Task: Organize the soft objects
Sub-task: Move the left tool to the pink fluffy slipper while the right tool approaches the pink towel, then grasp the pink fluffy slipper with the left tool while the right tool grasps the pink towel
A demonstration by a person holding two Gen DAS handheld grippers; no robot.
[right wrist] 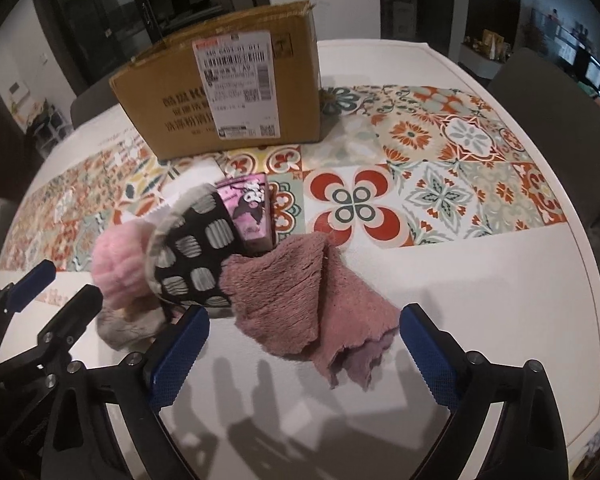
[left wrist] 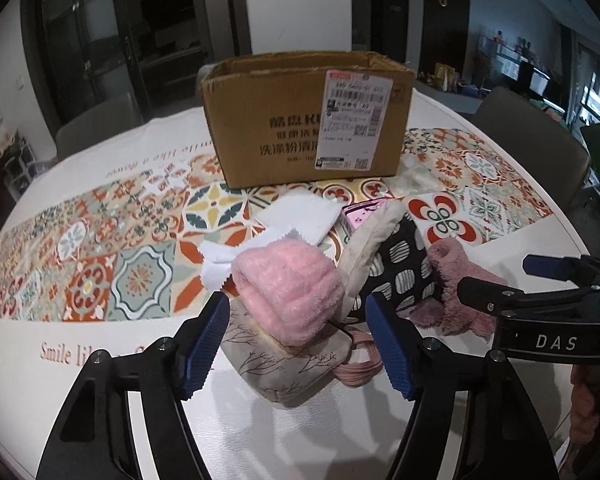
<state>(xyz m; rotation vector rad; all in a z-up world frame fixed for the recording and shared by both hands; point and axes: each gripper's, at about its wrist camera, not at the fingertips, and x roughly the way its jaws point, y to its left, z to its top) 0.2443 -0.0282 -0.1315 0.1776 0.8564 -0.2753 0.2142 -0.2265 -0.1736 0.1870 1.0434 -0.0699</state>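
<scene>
Both sets of jaws are spread wide. The pink fluffy cloth sits between the left gripper fingers, unpinched. The mauve towel lies between the right gripper fingers. The box stands beyond.

Round white table, tiled-pattern runner across it. Carried cardboard box at back; nearer, mauve towel, white cloths, branch-print pouch.

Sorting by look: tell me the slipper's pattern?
Black with white striped dots on the slipper, cream trim; clearest in the right wrist view.
</scene>
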